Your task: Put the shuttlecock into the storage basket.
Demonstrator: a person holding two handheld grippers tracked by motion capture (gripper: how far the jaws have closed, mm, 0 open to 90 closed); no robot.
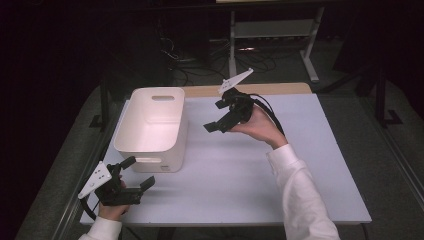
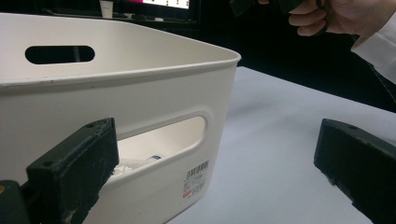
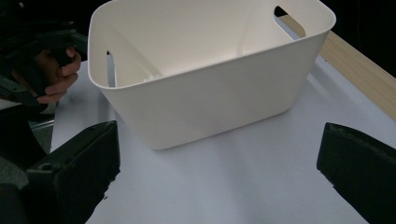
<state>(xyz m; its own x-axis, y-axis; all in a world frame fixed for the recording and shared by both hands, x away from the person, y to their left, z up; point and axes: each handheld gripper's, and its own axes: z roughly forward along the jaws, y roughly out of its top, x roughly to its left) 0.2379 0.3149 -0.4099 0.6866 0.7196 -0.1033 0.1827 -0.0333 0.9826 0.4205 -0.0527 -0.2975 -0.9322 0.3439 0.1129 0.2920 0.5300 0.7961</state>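
White bin (image 1: 150,127) upright on the worktop (image 1: 240,185), toward its left half, long axis running away from the person; handle slots cut in both short walls. Left gripper (image 1: 137,172) low at the near-left corner of the worktop, just beside the bin's near short wall, aimed at the near handle slot (image 2: 161,140); fingers (image 2: 74,163) spread wide, nothing between them, no contact with the wall as far as visible. Right gripper (image 1: 214,117) held above the worktop to the right of the bin, near its long side wall but apart from it; fingers (image 3: 79,163) likewise wide apart and empty. Through the near slot, in the left gripper view, some small pale object (image 2: 140,163) lying on the bin floor; too blurred to identify. Rest of the interior looks bare from above. Judgement on progress: early stage, approach only. Bin not yet gripped, lifted or shifted; both grippers positioned on two sides as if for a two-handed grasp. Remaining, by this reading: closing in on the rim or handle slot on each side, securing hold, then whatever move of the bin follows. No sign of any completed step beyond positioning.
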